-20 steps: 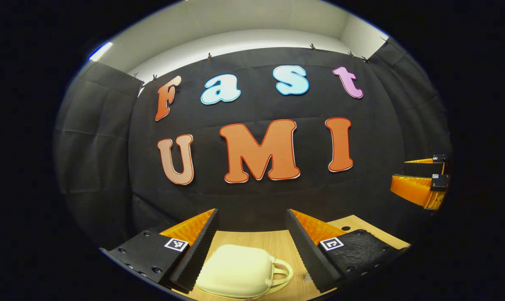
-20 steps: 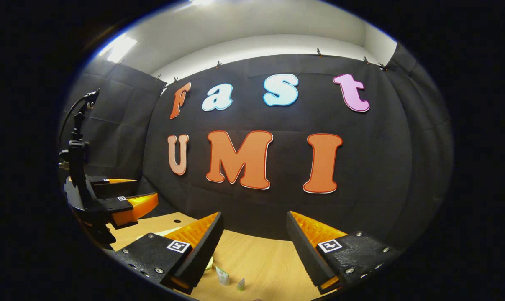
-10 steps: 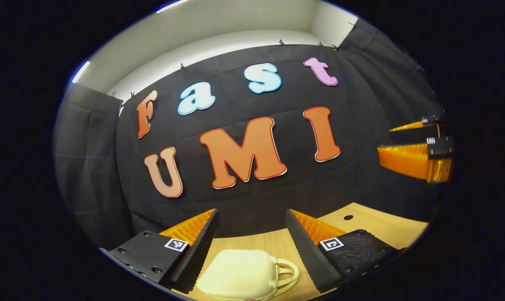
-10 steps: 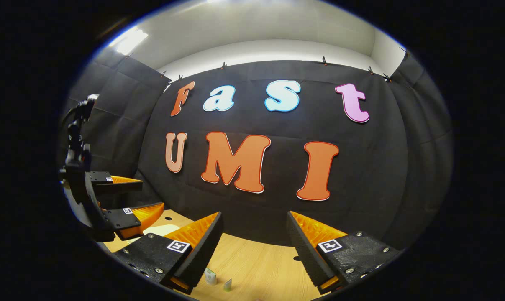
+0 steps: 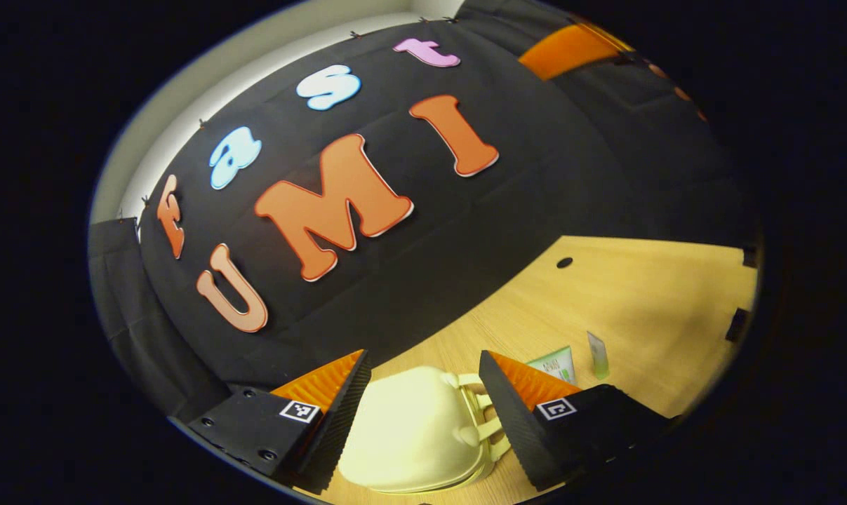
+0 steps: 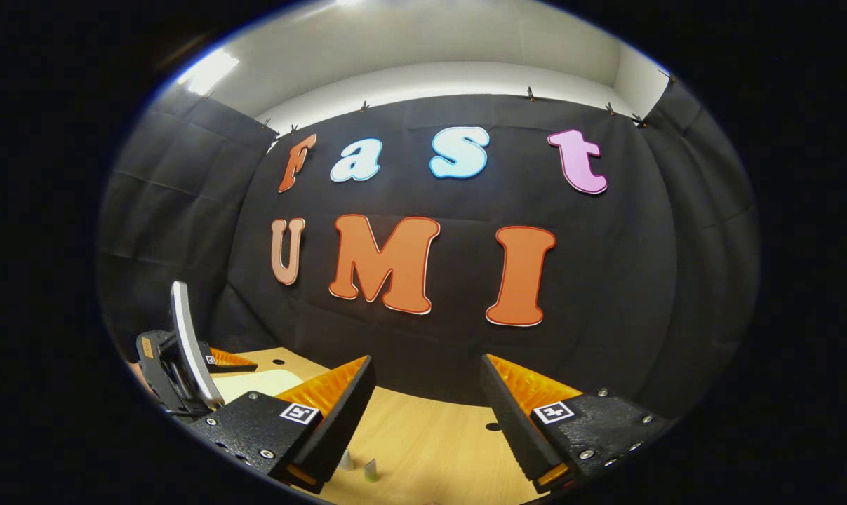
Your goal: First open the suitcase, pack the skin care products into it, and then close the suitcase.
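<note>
The worktop (image 5: 648, 294) is pale wood running up to the black cloth wall, and the small cream suitcase (image 5: 409, 435) on it serves as the landmark. The case lies flat and still closed, handle (image 5: 483, 414) toward the products. Just past that handle, apart from the case, stand two skin care items: a white and green tube (image 5: 555, 365) and, a little farther off, a slim green sachet (image 5: 597, 354). In the right gripper view the same two items (image 6: 358, 466) sit low between the fingers, small and hard to tell apart.

The left tool (image 5: 423, 400) is rolled steeply to one side and hangs over the suitcase, its fingers spread wide on either side of the shell, holding nothing. I cannot tell whether either finger touches the case. The right tool (image 6: 427, 407) is held level and well above the worktop, jaws likewise wide apart and empty; the left tool (image 6: 184, 358) appears at its far left, over the suitcase.

The likely step is opening the case. The risk: the smooth rounded shell may slip or skid toward the tube and knock it over if pressed from the tilted angle; catching the handle instead of the lid seam would lift the whole case.
</note>
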Motion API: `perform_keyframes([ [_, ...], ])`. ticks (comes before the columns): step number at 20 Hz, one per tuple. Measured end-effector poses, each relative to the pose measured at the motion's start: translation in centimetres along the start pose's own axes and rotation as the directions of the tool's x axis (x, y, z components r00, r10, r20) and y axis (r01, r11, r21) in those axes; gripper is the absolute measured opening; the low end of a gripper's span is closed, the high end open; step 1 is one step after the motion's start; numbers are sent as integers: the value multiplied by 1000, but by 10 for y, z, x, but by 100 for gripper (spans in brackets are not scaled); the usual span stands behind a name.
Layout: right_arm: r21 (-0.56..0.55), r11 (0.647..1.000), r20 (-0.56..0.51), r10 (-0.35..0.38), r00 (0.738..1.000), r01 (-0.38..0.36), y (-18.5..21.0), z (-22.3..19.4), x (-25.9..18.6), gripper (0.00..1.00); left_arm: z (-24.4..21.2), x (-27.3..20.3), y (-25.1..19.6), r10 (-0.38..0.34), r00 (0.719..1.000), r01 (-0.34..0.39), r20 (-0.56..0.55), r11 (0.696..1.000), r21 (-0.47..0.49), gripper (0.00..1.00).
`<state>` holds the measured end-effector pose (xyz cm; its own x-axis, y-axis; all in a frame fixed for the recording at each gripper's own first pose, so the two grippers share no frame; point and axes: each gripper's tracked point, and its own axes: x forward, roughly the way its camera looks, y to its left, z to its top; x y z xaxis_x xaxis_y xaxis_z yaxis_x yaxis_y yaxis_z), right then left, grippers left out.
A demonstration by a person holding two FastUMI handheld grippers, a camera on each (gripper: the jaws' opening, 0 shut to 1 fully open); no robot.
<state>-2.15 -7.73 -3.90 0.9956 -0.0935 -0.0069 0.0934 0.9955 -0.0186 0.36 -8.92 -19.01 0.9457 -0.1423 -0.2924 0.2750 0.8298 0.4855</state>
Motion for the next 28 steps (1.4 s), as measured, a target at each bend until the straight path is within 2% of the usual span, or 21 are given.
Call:
perform_keyframes([
  [3, -7, 1000, -23, -7, 1000, 6, -7, -6, -4, 96, -16, 11, -26, -46, 999, 50, -27, 988, 145, 96],
  [6, -14, 999, -34, -41, 999, 40, -15, -11, -6, 95, -53, 25, -47, -92, 991, 113, -96, 965, 237, 90],
  [8, -9, 998, -49, -62, 997, 62, -16, -16, -6, 95, -78, 34, -58, -119, 980, 164, -157, 933, 321, 90],
  [9, -11, 997, -56, -80, 995, 79, -16, -17, -5, 96, -86, 41, -60, -121, 977, 178, -174, 914, 366, 87],
  [10, -12, 995, -57, -96, 994, 96, -15, -17, -3, 95, -93, 43, -63, -131, 975, 194, -181, 896, 398, 80],
  [13, -6, 991, -44, -131, 990, 131, -5, -8, 1, 95, -105, 45, -79, -199, 961, 265, -190, 856, 445, 80],
  [16, -24, 988, -39, -155, 987, 155, 3, -5, 4, 95, -122, 53, -82, -192, 955, 284, -228, 819, 499, 80],
  [17, -29, 986, -45, -164, 985, 163, 5, -4, 4, 95, -127, 55, -87, -206, 948, 305, -244, 812, 498, 86],
  [18, -31, 985, -47, -173, 984, 172, 8, -4, 5, 95, -135, 61, -90, -216, 943, 318, -252, 805, 501, 70],
  [19, -29, 984, -48, -178, 983, 177, 10, -3, 5, 95, -138, 65, -94, -223, 940, 329, -259, 791, 515, 62],
  [21, -29, 982, -52, -190, 980, 189, 14, -2, 6, 95, -135, 68, -96, -217, 944, 323, -247, 749, 578, 62],
  [22, -32, 980, -56, -199, 979, 197, 15, -2, 6, 95, -139, 71, -100, -215, 945, 322, -246, 731, 602, 36],
  [23, -37, 978, -58, -208, 976, 206, 15, -2, 5, 95, -141, 71, -104, -224, 942, 332, -250, 721, 608, 25],
  [24, -40, 976, -61, -214, 975, 212, 16, -2, 3, 95, -138, 72, -105, -222, 947, 321, -233, 720, 615, 25],
  [25, -45, 974, -65, -223, 973, 220, 16, -3, 1, 92, -137, 80, -102, -225, 948, 317, -226, 725, 611, 13],
  [27, -52, 971, -75, -239, 968, 235, 16, -5, 0, 95, -131, 79, -94, -237, 948, 317, -212, 772, 551, 4],
  [28, -52, 969, -80, -245, 966, 241, 16, -6, 1, 95, -128, 78, -86, -247, 946, 320, -209, 803, 503, 4],
])
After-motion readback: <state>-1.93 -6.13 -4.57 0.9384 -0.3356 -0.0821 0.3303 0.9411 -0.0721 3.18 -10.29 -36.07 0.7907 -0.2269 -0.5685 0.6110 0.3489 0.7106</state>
